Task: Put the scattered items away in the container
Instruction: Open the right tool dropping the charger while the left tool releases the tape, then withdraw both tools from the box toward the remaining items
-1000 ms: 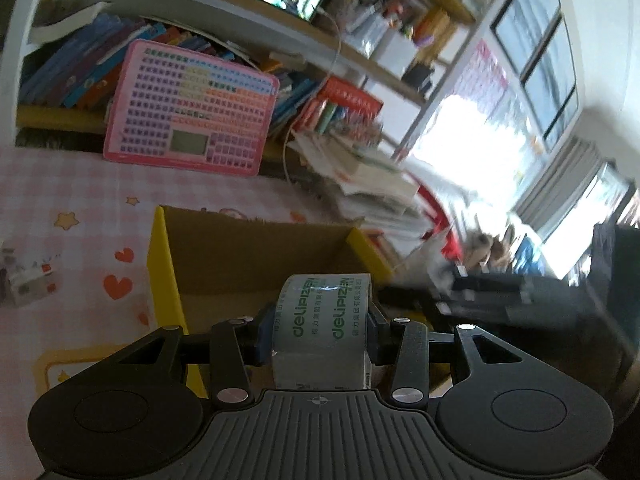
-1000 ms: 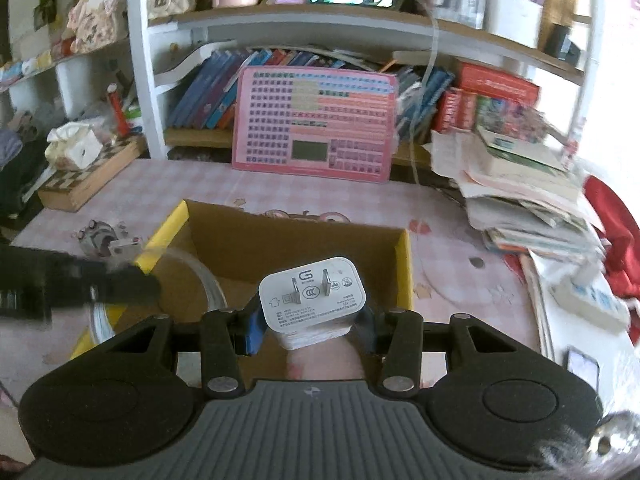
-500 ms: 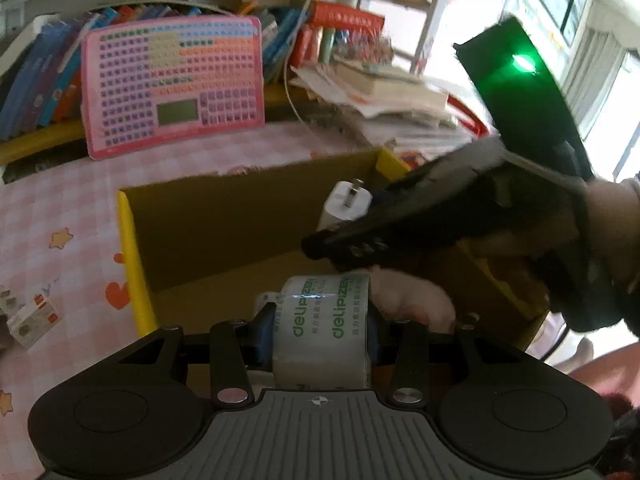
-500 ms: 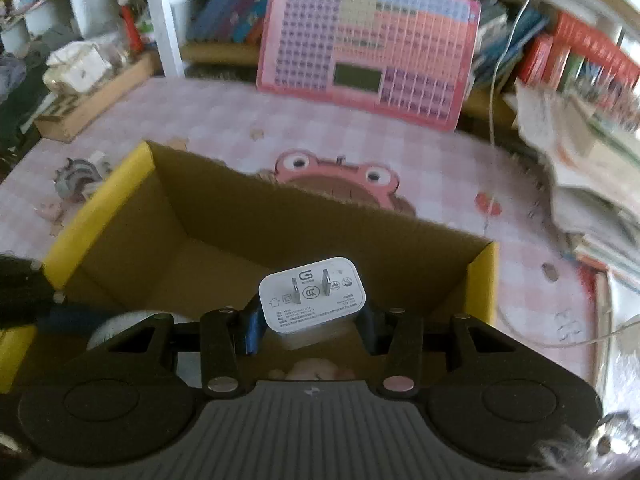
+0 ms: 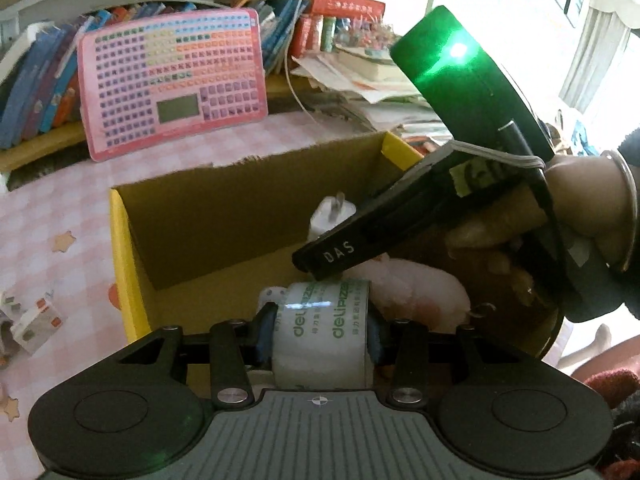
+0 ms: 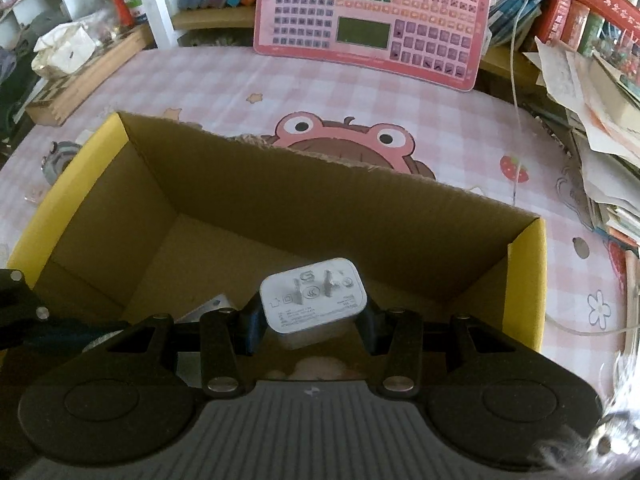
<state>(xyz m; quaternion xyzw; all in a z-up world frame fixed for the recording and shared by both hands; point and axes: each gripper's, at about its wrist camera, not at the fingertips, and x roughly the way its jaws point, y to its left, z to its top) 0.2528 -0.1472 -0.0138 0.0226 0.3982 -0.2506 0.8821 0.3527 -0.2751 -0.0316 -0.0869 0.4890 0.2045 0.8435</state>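
Both hand-held grippers hang over the cardboard box (image 6: pixel 524 272), jaws opening. Left hand-held gripper (image 5: pixel 320 330) has the tape roll (image 5: pixel 320 332) between its pads; right hand-held gripper (image 6: pixel 310 316) has the white charger (image 6: pixel 312 300).

Pink keypad toy (image 6: pixel 372 20) leaning against far bookshelf (image 6: pixel 208 20), papers (image 6: pixel 592 92) piling at right, frog picture (image 6: pixel 344 140) showing on checked tablecloth (image 6: pixel 192 80).

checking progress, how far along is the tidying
Done: a pink soft toy already lies in the box. In hand: the left gripper has a tape roll between its opening jaws, and the right gripper has a white charger between its opening jaws, both down inside the box. Left: a small packet and a grey object lie on the table outside the box.
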